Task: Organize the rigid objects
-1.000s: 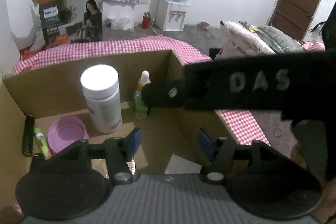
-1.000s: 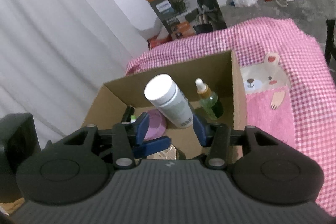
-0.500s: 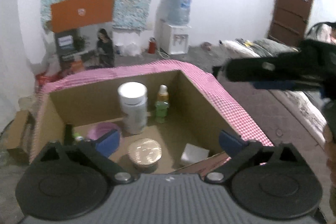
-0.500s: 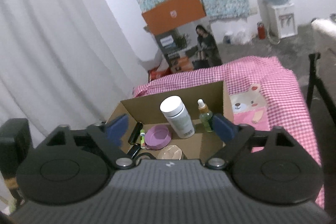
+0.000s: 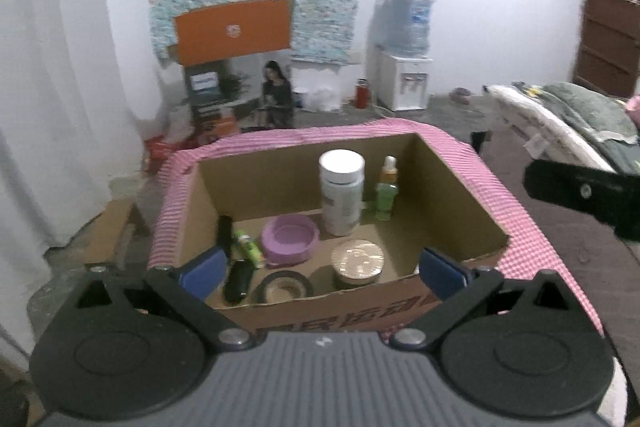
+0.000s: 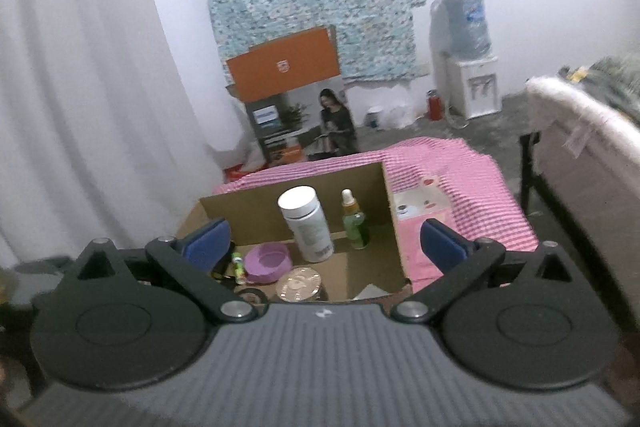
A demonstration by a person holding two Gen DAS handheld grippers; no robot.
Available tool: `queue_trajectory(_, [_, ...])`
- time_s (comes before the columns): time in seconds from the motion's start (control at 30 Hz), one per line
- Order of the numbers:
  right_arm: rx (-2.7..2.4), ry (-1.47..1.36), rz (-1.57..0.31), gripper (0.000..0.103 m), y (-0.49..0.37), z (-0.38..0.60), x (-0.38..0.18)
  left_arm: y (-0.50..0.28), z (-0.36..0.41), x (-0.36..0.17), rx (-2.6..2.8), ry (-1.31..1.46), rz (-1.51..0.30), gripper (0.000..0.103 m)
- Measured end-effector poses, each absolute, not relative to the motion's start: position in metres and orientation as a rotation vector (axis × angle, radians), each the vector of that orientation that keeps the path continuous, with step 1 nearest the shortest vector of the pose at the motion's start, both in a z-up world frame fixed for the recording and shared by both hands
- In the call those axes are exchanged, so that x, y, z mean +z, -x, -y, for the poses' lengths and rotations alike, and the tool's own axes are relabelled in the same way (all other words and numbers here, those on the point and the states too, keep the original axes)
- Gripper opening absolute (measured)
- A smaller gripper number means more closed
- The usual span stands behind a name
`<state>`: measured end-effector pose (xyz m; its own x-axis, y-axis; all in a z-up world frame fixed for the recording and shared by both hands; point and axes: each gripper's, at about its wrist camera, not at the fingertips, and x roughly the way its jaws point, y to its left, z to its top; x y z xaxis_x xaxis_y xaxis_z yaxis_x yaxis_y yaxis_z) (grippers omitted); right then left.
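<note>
Both grippers hung wide apart with nothing in them: my left gripper (image 5: 322, 273) above the near wall of the cardboard box (image 5: 460, 199), my right gripper (image 6: 324, 247) above that same wall. Inside the box stood a white-capped bottle (image 5: 341, 193) beside a green dropper bottle (image 5: 386, 193), with a purple bowl (image 5: 290, 241), a gold-lidded jar (image 5: 357, 263), a tape roll (image 5: 285, 287) and a black tube (image 5: 239, 279) nearer me. Pink checked cloth (image 6: 460, 171) covered the counter, and a water dispenser (image 6: 468, 67) stood behind.
</note>
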<state>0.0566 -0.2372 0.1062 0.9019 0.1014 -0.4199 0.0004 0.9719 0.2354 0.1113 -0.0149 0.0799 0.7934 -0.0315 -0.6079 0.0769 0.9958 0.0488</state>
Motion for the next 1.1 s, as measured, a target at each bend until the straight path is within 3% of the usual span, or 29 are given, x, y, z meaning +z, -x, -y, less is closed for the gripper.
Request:
queue_trajectory(0.6, [-0.161, 0.150, -0.464, 0.102, -0.046, 0.186, 0.085, -0.108, -0.017, 0.058, 0.023, 0.002, -0.698, 0.103])
queue_trajectory(1.1, [0.021, -0.060, -0.670, 0.102, -0.100, 0.174, 0.046, -0.127, -0.041, 0.035, 0.084, 0.037, -0.807, 0.103])
